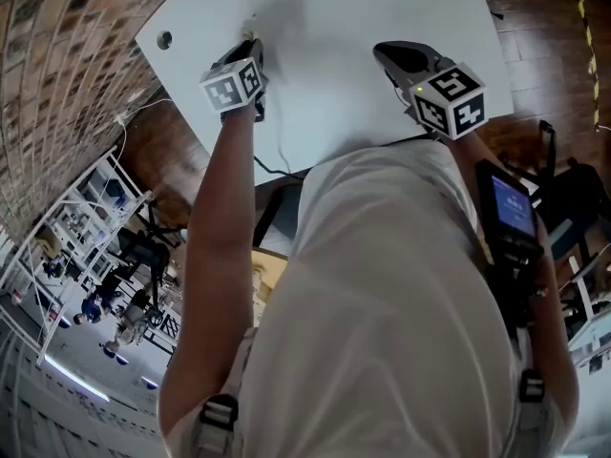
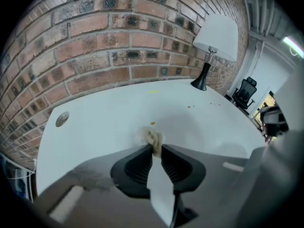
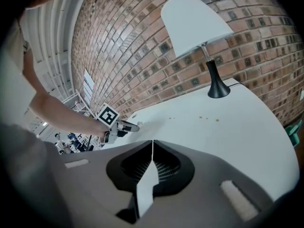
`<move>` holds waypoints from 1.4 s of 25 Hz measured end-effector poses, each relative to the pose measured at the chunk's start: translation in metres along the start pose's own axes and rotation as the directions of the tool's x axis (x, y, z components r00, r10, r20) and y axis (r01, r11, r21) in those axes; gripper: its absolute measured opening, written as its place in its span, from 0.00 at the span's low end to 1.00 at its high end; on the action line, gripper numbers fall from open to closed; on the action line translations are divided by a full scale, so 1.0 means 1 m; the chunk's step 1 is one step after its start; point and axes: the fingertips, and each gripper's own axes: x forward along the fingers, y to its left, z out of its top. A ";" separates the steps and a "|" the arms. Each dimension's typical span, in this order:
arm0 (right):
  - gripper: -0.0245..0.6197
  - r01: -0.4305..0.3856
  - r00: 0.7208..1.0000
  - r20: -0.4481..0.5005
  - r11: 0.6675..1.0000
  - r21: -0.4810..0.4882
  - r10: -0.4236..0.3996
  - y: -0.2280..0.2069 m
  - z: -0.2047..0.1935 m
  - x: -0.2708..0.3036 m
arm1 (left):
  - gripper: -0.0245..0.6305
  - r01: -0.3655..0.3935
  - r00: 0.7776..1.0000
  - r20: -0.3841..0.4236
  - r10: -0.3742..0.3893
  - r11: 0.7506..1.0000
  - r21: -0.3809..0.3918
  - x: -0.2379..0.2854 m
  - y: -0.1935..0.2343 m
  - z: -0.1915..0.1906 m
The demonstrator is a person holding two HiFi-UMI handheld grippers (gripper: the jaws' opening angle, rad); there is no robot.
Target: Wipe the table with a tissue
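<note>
A white table stands against a brick wall, with a white-shaded lamp on its far corner. The left gripper points steeply down at the tabletop. Its jaws are clenched on a tissue, and a crumpled, beige-stained wad sticks out just past the jaw tips and seems to rest on the surface. A small yellow spot lies just ahead of those jaws. A few brownish spots lie further ahead and to the right, toward the lamp. A round hole cover sits in the tabletop well off to the left of the jaws. A black office chair stands beyond the table's right end.

The right gripper hangs over the table near the person's edge, its jaws pressed together with nothing between them. From its own view, the left gripper is ahead and to the left of its jaws, held by a bare arm. The lamp is ahead and to the right.
</note>
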 end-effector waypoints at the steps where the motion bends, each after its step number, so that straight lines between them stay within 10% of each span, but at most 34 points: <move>1: 0.06 0.002 1.000 0.000 1.000 0.001 -0.002 -0.001 0.000 -0.001 | 0.14 -0.007 1.000 0.001 0.007 1.000 0.003 0.001 0.004 0.002; 16: 0.06 0.031 1.000 0.001 0.999 0.034 -0.031 -0.040 -0.006 -0.028 | 0.14 -0.088 0.995 -0.055 0.089 0.996 0.026 0.041 0.015 0.033; 31: 0.06 0.000 1.000 -0.009 1.000 0.017 0.000 -0.046 -0.008 -0.043 | 0.14 -0.028 0.998 -0.059 0.032 0.997 0.065 0.050 -0.048 0.038; 35: 0.06 -0.020 1.000 -0.015 1.000 0.003 0.020 -0.045 -0.006 -0.045 | 0.14 0.096 0.993 -0.079 -0.091 0.994 0.057 0.048 -0.084 0.030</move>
